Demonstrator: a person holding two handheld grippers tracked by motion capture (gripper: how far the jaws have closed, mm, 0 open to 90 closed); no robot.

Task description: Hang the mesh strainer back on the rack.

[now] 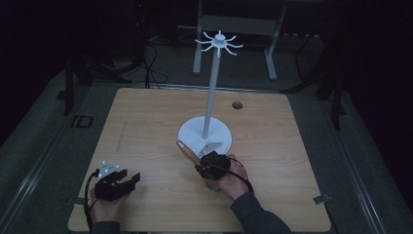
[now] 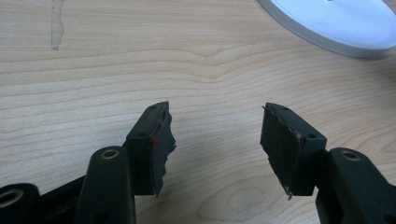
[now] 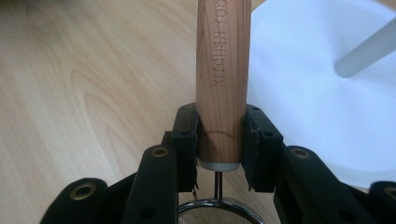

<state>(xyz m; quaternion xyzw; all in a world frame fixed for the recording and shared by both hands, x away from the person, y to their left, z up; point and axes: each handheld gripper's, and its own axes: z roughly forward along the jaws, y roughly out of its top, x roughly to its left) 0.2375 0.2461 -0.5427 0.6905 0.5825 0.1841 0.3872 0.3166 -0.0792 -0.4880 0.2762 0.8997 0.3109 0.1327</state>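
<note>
Strainer [image 3: 219, 212] mesh cut off below its wooden handle [image 3: 222, 93], clamped in right gripper [image 3: 219, 140] jaws; left gripper [image 2: 215, 140] jaws apart.

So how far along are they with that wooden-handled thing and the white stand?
Picked up already: the right gripper is clamped on the wooden handle of a small strainer, beside the white stand. In hand: carrying it. Probably left: hanging it on a hook at the pole's top, all bare. The left gripper rests open on the table.
</note>
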